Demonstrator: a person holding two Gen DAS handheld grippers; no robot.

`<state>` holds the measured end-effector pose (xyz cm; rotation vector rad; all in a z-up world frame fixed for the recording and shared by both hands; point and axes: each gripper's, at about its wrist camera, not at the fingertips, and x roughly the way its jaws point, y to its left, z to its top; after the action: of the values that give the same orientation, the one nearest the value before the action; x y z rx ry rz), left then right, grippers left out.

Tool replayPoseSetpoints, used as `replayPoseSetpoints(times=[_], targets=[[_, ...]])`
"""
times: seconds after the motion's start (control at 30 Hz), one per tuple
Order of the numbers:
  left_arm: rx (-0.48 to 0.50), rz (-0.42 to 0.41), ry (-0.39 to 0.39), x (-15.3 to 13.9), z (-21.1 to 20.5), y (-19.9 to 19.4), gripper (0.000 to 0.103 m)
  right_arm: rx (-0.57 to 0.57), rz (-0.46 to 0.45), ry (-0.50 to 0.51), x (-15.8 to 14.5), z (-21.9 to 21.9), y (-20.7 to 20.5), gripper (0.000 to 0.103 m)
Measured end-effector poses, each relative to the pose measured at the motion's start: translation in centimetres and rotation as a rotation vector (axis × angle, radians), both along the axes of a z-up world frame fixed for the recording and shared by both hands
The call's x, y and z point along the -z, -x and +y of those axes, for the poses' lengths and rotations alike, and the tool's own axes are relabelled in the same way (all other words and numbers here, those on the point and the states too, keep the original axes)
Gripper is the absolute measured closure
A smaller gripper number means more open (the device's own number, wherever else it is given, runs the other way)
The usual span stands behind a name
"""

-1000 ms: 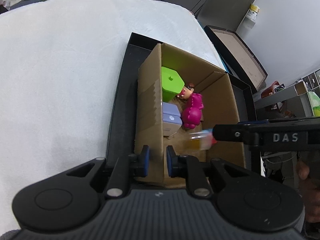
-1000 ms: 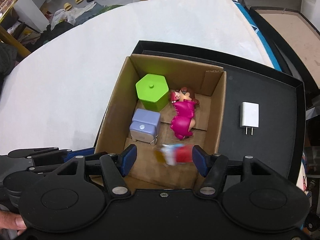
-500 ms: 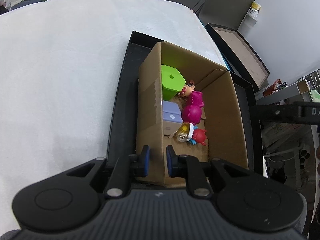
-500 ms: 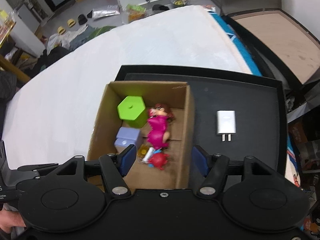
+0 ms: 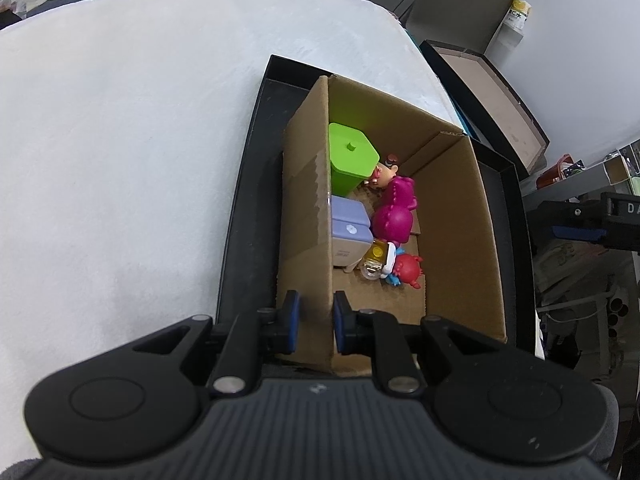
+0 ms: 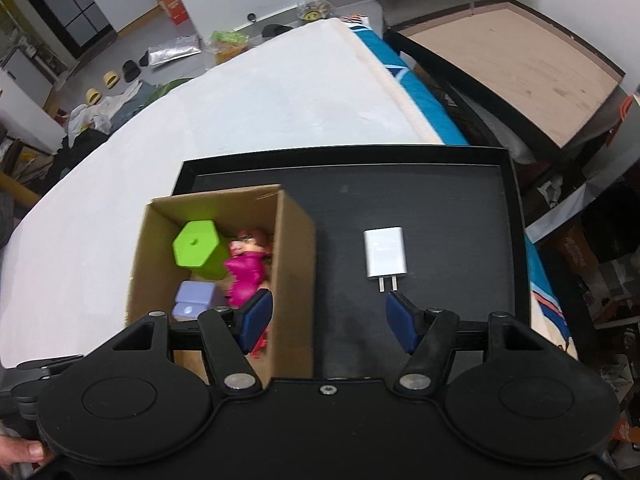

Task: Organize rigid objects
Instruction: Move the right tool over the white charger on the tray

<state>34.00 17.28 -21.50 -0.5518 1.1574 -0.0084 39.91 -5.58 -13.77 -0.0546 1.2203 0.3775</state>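
A cardboard box (image 5: 308, 208) stands on a black tray (image 6: 440, 184). Inside it lie a green hexagonal container (image 5: 352, 160), a pink figure (image 5: 394, 212), a lilac case (image 5: 348, 228) and a small red toy (image 5: 408, 268) beside a yellow-and-clear piece (image 5: 374, 260). My left gripper (image 5: 316, 322) is shut on the box's near left wall. A white charger (image 6: 385, 252) lies flat on the tray, right of the box. My right gripper (image 6: 328, 320) hangs open and holds nothing, above the box's right wall and the tray, just short of the charger.
The tray sits at the right end of a white padded table (image 5: 120, 140). Past the table's right edge stand a framed brown board (image 6: 512, 52) and floor clutter. A hand (image 6: 20, 452) shows at the lower left of the right wrist view.
The small red toy, blurred between the right fingers a second ago, now lies in the box. The right gripper has moved right, out over the tray towards the charger. The left gripper has not moved.
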Motion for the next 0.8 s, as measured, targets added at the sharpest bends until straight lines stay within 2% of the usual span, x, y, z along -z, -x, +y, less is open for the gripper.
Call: replayPoseSetpoints(times=[0.43, 0.8], targets=[[-0.004, 0.020, -0.012, 0.4, -0.1, -0.4, 0.086, 0.036, 0.052, 0.027, 3.8, -1.9, -2.7, 0.040], [-0.011, 0.045, -0.015, 0.9, -0.2, -1.1, 0.085, 0.009, 0.091, 0.058, 7.4, -1.2, -4.9, 0.041]])
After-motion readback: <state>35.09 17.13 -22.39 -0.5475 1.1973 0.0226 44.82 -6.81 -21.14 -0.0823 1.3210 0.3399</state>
